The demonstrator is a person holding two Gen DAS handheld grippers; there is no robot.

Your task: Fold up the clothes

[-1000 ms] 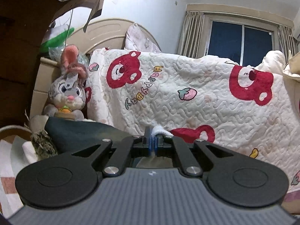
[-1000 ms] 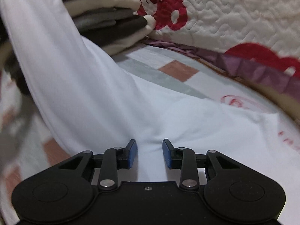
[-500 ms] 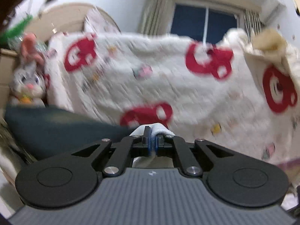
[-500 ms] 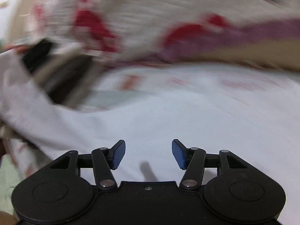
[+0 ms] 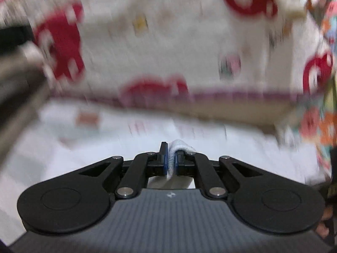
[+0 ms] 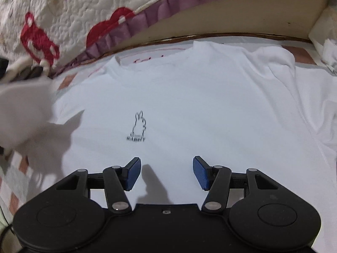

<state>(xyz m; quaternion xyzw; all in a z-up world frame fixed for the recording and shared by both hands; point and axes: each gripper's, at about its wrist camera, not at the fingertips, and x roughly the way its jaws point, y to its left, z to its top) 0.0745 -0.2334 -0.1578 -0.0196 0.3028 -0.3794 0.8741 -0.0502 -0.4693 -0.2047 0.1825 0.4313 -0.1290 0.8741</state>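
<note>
Near the bed edge, white tee (image 6: pixel 189 105) is lying spread flat now, w/ left gripper (image 5: pixel 171 162) clamping its left hem, swinging down fast; right gripper (image 6: pixel 166 171) is hovering, jaws spreading wider since letting go. Prob mid-fold.

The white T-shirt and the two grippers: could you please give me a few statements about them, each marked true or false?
1. The right gripper is open, with nothing between its pads. True.
2. The left gripper is open and empty. False: it is shut on a fold of white cloth.
3. The white T-shirt bears a small rabbit print. True.
4. The T-shirt lies with its collar nearest the right gripper. False: the collar lies at the far side, towards the quilt.
</note>
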